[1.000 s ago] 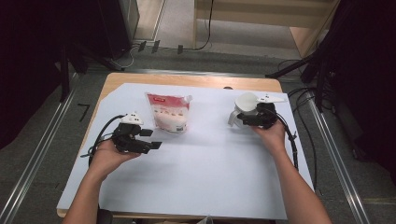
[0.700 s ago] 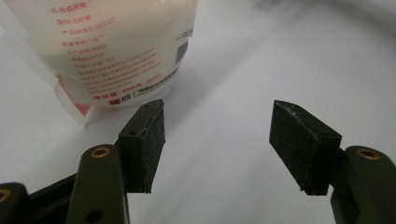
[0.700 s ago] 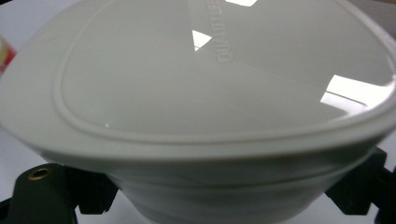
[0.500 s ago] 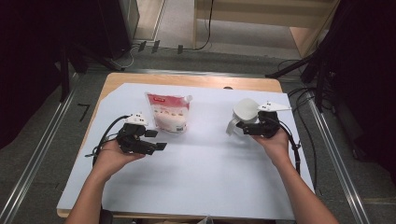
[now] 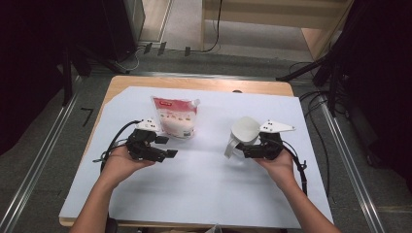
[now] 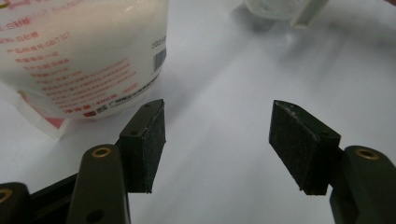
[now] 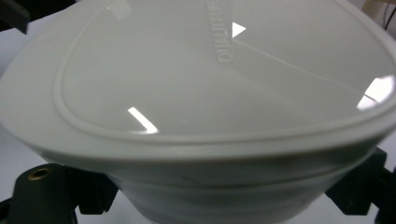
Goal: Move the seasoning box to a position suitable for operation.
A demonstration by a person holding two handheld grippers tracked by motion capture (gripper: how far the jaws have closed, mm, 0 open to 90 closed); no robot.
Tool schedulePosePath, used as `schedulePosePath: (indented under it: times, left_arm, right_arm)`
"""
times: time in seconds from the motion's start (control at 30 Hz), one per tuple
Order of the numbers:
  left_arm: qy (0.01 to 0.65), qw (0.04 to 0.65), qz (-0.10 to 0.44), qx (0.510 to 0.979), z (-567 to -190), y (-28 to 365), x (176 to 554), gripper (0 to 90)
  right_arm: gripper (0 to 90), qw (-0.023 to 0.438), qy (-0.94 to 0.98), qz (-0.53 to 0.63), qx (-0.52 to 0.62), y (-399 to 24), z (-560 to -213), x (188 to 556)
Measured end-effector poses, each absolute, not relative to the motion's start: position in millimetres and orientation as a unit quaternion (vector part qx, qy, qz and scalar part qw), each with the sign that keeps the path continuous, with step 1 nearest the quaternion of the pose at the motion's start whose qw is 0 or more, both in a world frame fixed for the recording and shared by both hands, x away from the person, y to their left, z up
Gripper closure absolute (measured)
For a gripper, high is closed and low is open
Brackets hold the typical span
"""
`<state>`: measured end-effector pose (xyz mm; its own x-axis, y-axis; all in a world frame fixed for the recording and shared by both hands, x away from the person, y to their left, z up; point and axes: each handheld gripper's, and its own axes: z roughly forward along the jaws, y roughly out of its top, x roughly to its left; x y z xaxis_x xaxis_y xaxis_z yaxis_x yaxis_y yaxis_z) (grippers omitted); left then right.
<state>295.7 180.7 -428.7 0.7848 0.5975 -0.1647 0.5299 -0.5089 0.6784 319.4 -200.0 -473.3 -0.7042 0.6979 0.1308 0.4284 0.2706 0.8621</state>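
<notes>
A white sheet [image 5: 194, 184] covers the wooden table [image 5: 204, 83] on a grey floor. My right gripper [image 5: 248, 150] holds a white plastic jug with a lid [image 5: 243, 132] on the right side, jaws clamped on its body. My left gripper [image 5: 167, 147] gapes wide with nothing inside, just near the white pouch with red print [image 5: 177, 116], which lies farther off.

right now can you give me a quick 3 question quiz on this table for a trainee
1. True or false: the left hand-held gripper is closed on the pouch.
2. What does the right hand-held gripper hold: A pouch, B white lidded jug, C nothing?
3. Fill in: the pouch lies on the white ___.

Key:
1. False; its jaws stand open beside the pouch.
2. B.
3. Sheet.
</notes>
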Motion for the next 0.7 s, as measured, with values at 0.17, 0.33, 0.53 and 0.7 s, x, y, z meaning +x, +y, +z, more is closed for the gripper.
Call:
schedulePosePath:
  times: [0.17, 0.33, 0.53, 0.7]
  left_arm:
    - [0.315, 0.374, 0.038, 0.871, -430.4, 175.8, 295.0, 37.4]
    - [0.317, 0.375, 0.038, 0.870, -430.9, 175.5, 295.6, 37.5]
    - [0.315, 0.373, 0.037, 0.872, -433.0, 173.7, 296.6, 37.8]
    - [0.312, 0.371, 0.038, 0.874, -434.0, 169.6, 296.5, 37.7]
  right_arm:
    - [14.5, 0.133, 0.786, 0.495, 0.347, -186.5, -477.3, 314.5]
    - [14.5, 0.131, 0.797, 0.485, 0.334, -173.1, -484.5, 309.9]
    - [14.4, 0.130, 0.801, 0.483, 0.329, -160.2, -494.5, 306.2]
    - [14.4, 0.129, 0.799, 0.487, 0.329, -161.4, -497.5, 305.8]
